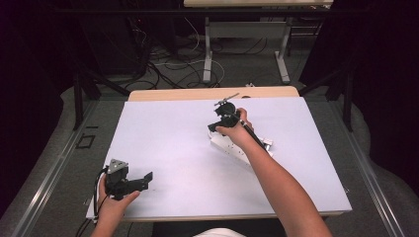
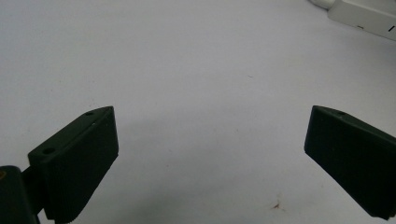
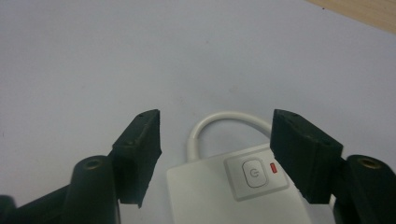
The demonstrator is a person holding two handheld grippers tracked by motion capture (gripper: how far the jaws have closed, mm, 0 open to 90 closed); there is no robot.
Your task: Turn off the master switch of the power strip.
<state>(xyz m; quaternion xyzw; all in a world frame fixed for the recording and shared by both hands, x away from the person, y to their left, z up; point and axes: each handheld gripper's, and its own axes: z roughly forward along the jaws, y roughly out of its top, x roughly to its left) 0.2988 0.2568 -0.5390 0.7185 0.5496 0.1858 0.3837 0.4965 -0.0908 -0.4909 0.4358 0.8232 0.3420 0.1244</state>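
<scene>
Right gripper [image 3: 217,154] over the power strip [image 3: 233,191]
Both grippers' jaws stand released; close 1 pad squarely onto the switch [image 3: 254,174], red lamp [image 3: 273,168] beside it.

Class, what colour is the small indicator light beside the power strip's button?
Red. The indicator light sits just right of the button, clearest in the right gripper view.

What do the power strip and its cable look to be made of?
The power strip looks like smooth white moulded plastic with a matte sheen, rounded edges and a button set flush in it. Its cable looks like white rubbery sheathing, since it bends in a soft loop; the exact material cannot be told.
</scene>
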